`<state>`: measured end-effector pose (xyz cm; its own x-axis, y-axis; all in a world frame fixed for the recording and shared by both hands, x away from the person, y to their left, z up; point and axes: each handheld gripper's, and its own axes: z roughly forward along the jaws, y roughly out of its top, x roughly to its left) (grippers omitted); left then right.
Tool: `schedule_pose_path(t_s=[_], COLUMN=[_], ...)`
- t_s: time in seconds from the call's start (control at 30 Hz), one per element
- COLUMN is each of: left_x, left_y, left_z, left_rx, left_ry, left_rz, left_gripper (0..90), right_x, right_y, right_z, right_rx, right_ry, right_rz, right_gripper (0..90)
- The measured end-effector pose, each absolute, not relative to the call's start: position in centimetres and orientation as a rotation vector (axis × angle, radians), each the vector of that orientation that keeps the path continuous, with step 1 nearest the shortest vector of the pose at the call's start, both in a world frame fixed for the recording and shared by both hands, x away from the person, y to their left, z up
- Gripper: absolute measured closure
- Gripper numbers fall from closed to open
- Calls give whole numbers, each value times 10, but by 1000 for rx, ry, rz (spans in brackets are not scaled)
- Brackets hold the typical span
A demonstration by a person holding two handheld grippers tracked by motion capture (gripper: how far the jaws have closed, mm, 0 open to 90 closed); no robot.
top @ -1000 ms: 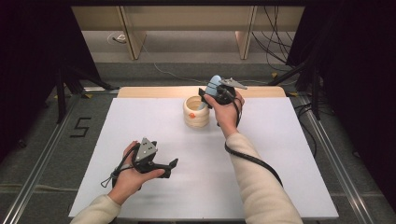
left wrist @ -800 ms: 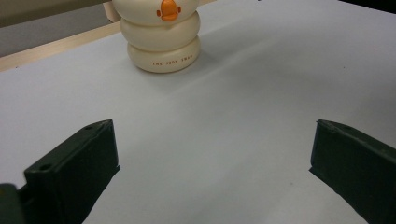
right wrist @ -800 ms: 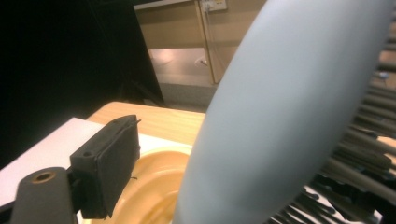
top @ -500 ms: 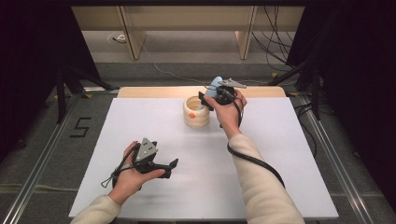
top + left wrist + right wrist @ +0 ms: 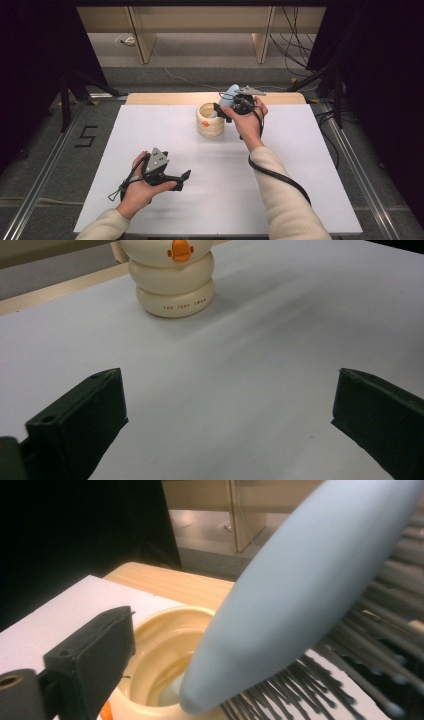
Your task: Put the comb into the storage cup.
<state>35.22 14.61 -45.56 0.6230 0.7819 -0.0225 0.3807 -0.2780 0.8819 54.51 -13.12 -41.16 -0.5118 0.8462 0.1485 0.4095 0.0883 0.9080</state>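
Brush (image 5: 300, 580) leans on holder (image 5: 210, 120) rim; open board (image 5: 300, 165) around.

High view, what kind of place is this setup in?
Probably a lab or recording rig, not a home: a white table ringed by dark curtains, loose cables on the floor behind, and a number five marked on the floor.
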Motion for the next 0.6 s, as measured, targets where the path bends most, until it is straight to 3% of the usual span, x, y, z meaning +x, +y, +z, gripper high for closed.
schedule_pose_path(t_s=[0.6], left_x=[353], left_y=[146], left_z=[-456], left_rx=[1886], left_ry=[932], left_rz=[527], left_gripper=[2], right_x=[531], right_y=[-148], right_z=[-405], right_rx=[1204], right_ry=[1977], right_rz=[1406], right_gripper=[28])
